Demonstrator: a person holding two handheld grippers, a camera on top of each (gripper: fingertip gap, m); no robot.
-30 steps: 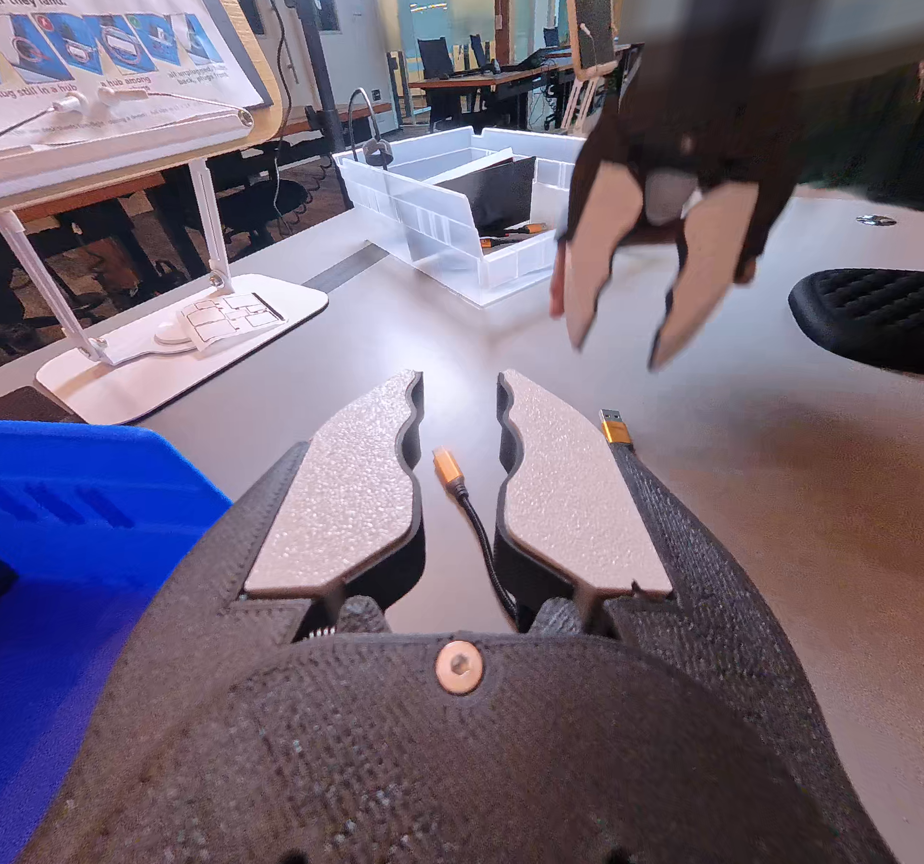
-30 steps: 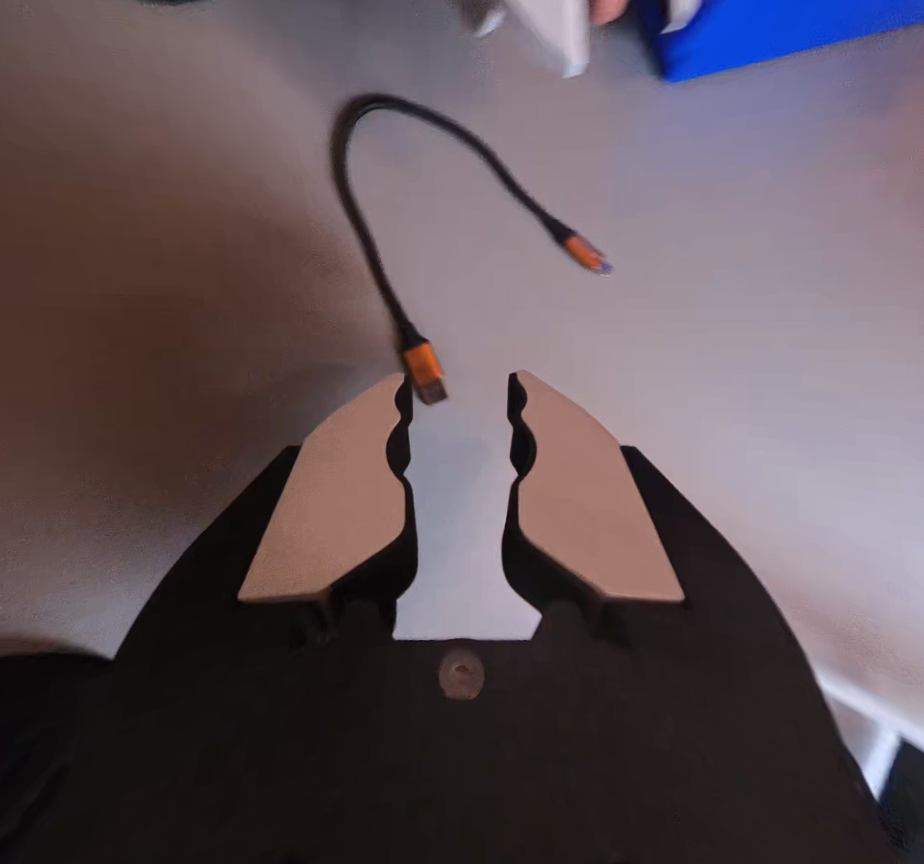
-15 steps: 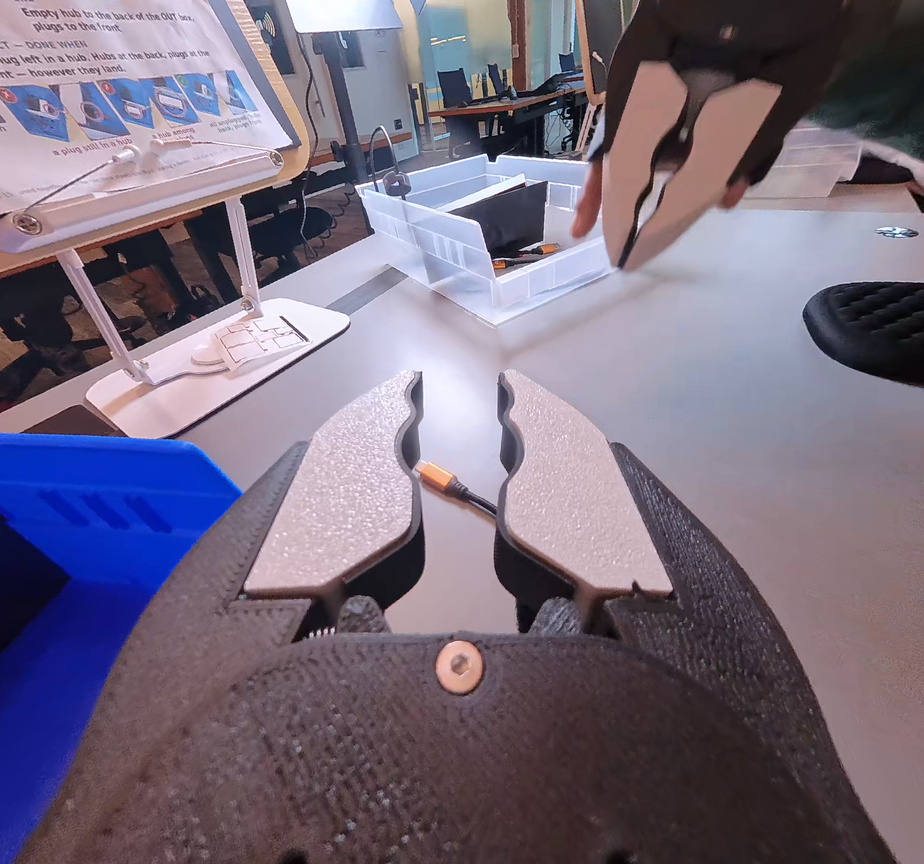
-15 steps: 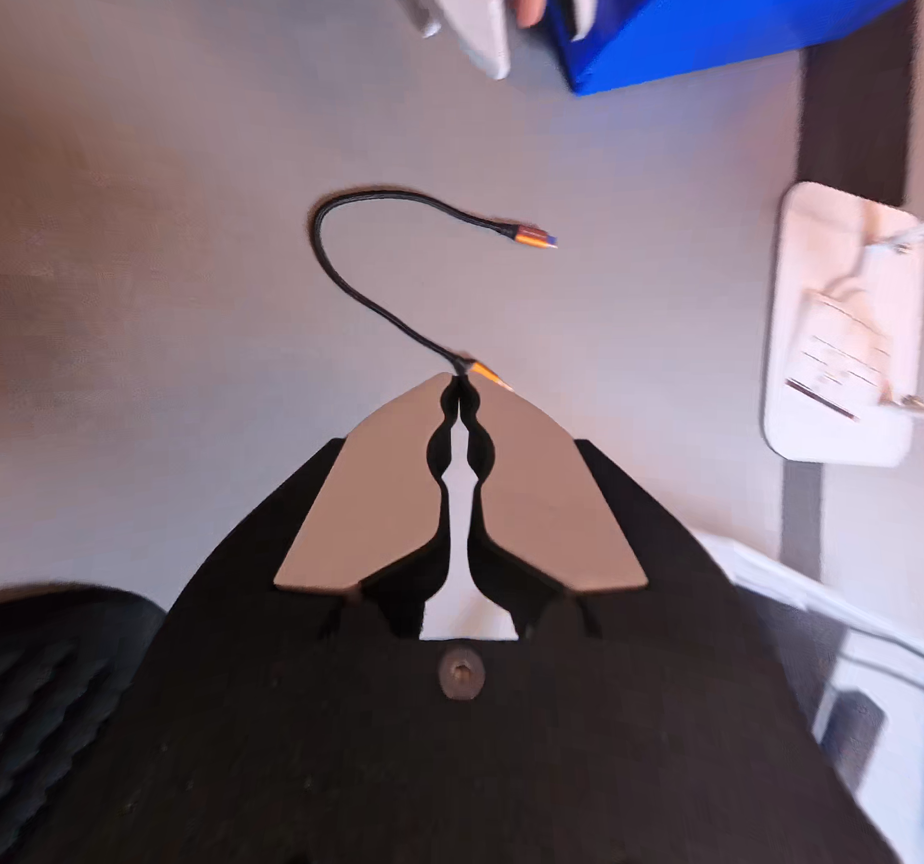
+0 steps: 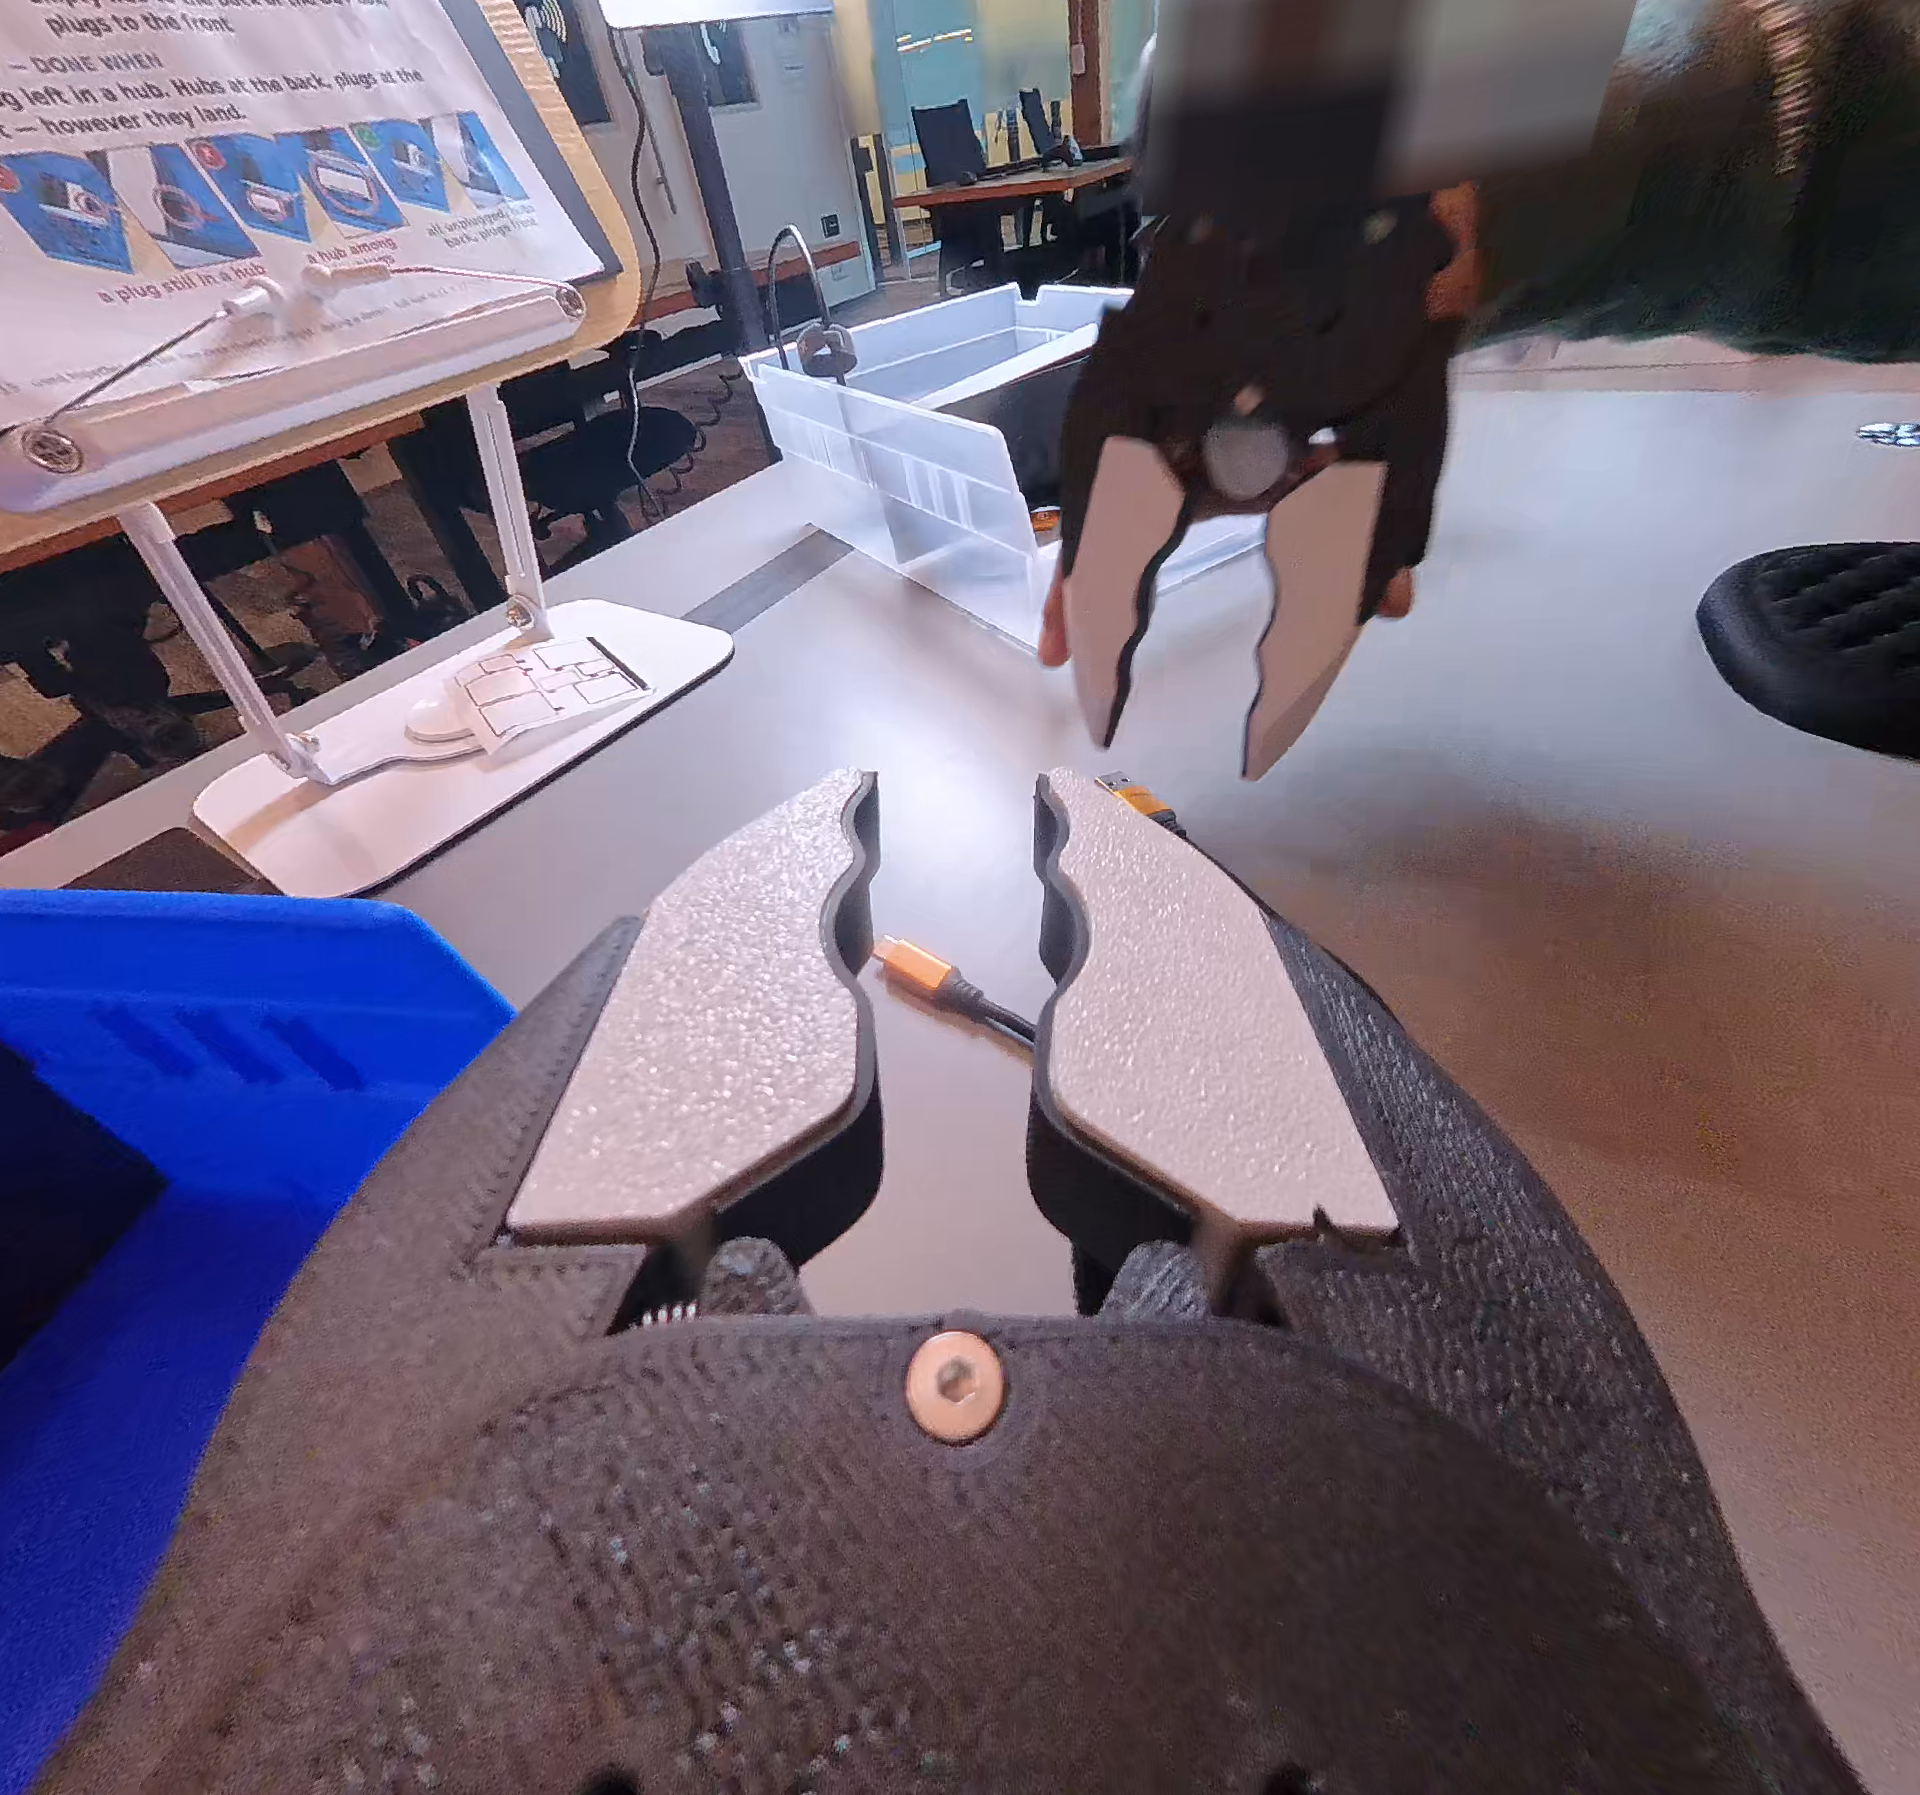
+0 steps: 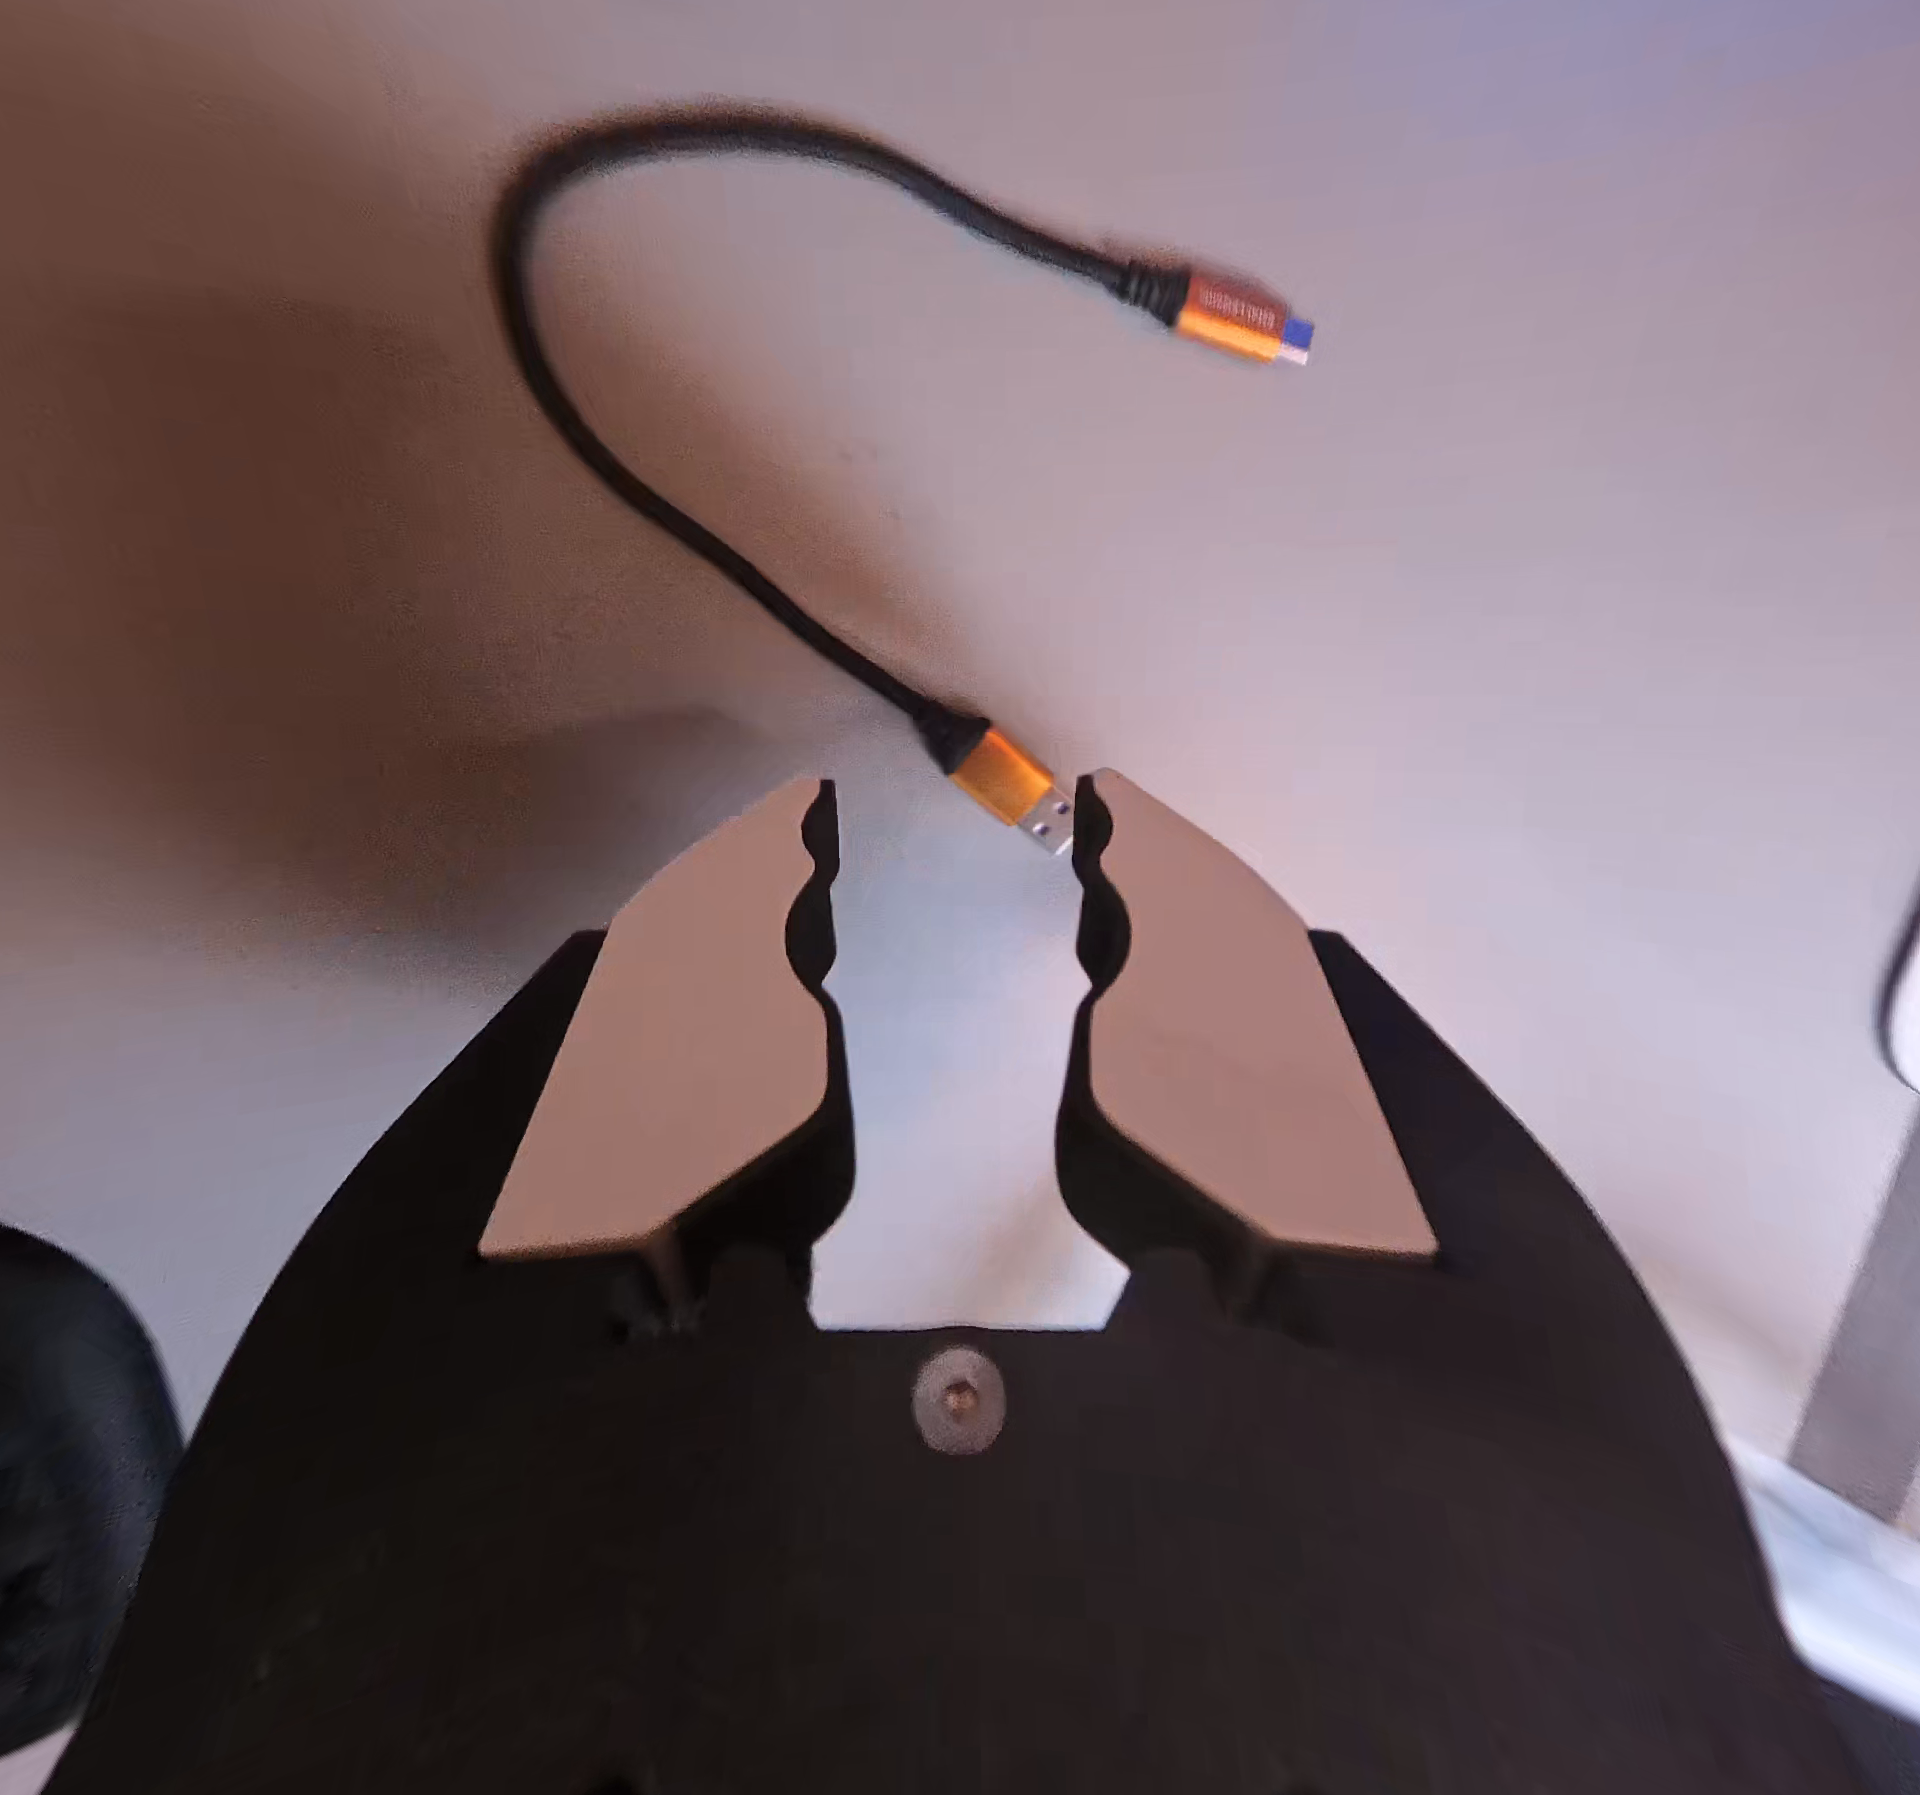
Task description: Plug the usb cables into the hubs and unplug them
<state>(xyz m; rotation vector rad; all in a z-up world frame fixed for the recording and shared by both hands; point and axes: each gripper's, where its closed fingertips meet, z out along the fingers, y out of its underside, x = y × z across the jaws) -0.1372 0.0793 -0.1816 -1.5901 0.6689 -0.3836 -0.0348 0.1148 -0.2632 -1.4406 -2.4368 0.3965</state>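
Observation:
A short black USB cable with orange plugs at both ends lies on the grey table. In the right wrist view one plug lies just ahead of my right gripper, which is open and empty. The other plug lies farther off. In the left wrist view my left gripper is open and empty, with one orange plug on the table between its fingers and the other plug past its right fingertip. The right gripper hovers just above that plug. No hub is in view.
A blue bin sits at the left. A white stand holds an instruction sheet. A clear divided tray stands at the back. A black pad lies at the right. Spacing between my two grippers at the tips: around 15 cm.
My right gripper was shut on the cable's plug half a second ago; now it is open, and lower and closer over the plug, which lies on the table. My left gripper stayed open.

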